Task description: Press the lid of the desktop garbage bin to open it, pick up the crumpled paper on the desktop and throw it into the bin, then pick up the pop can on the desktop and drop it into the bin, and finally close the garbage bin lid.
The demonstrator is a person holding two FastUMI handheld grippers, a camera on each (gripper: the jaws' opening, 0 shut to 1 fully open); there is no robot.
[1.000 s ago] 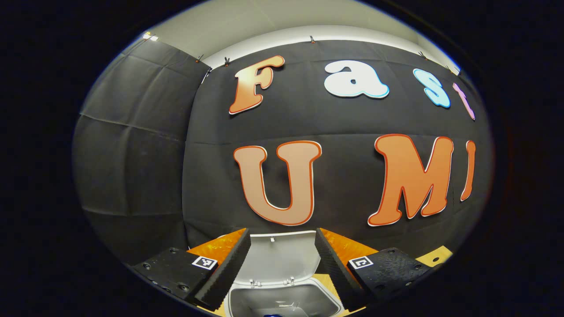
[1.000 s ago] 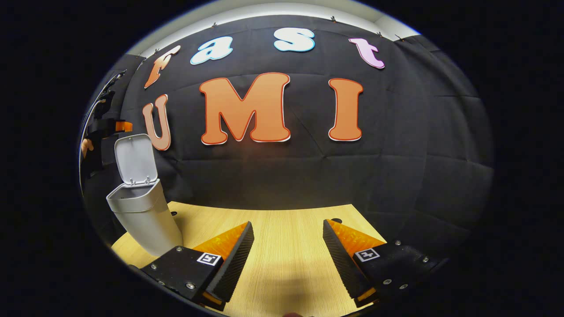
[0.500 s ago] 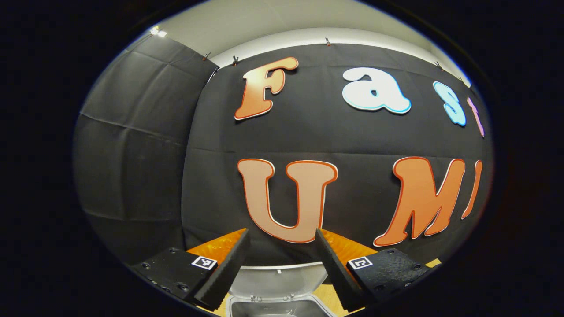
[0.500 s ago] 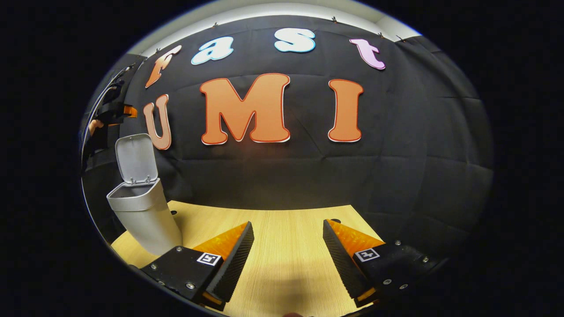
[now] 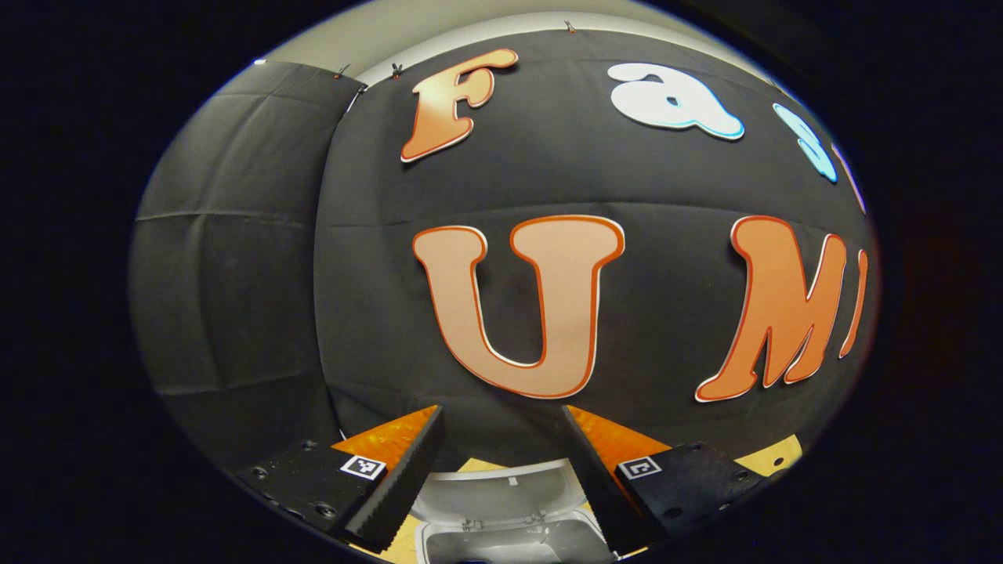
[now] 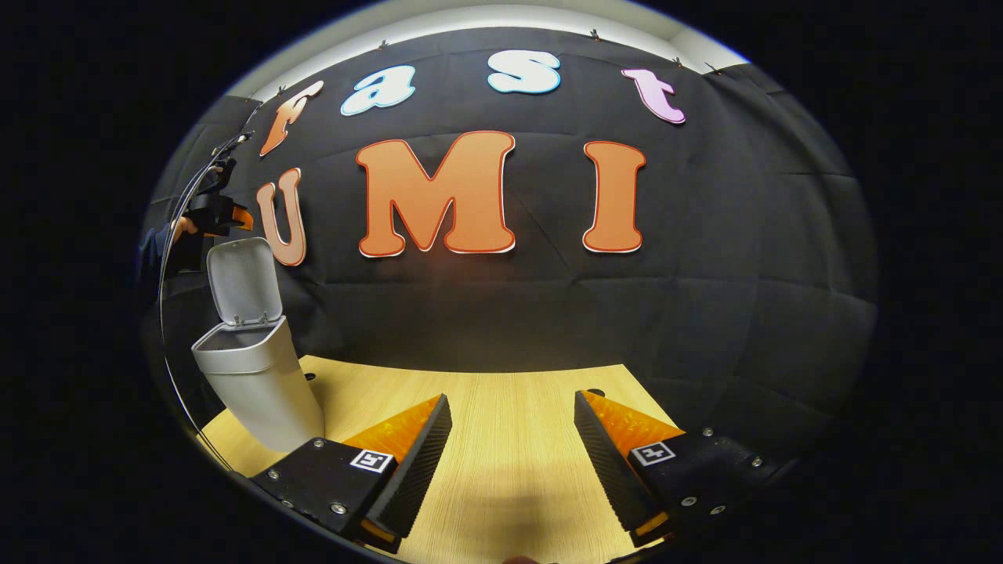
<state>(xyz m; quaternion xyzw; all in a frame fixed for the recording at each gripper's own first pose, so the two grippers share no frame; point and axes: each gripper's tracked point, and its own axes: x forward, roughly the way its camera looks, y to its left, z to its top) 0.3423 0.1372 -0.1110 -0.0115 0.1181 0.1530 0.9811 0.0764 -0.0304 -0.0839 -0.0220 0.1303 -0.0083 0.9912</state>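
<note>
In the left gripper view, the left tool has its two fingers spread wide apart and nothing is between them. It hangs above the garbage bin, whose open mouth shows at the bottom edge between the fingers. The lid is raised behind the mouth, leaning back toward the black booth wall. A small piece of the wooden counter shows at the lower right.

In the right gripper view, the right tool is also wide open and holds nothing; it is low over the pale wooden counter. The grey garbage bin stands at the far left of the counter, close to the booth wall, with its lid standing upright on the hinge. Just above the lid's top edge the left tool is seen, with a part of the hand that holds it. I cannot tell from here what lies inside the bin.
</note>
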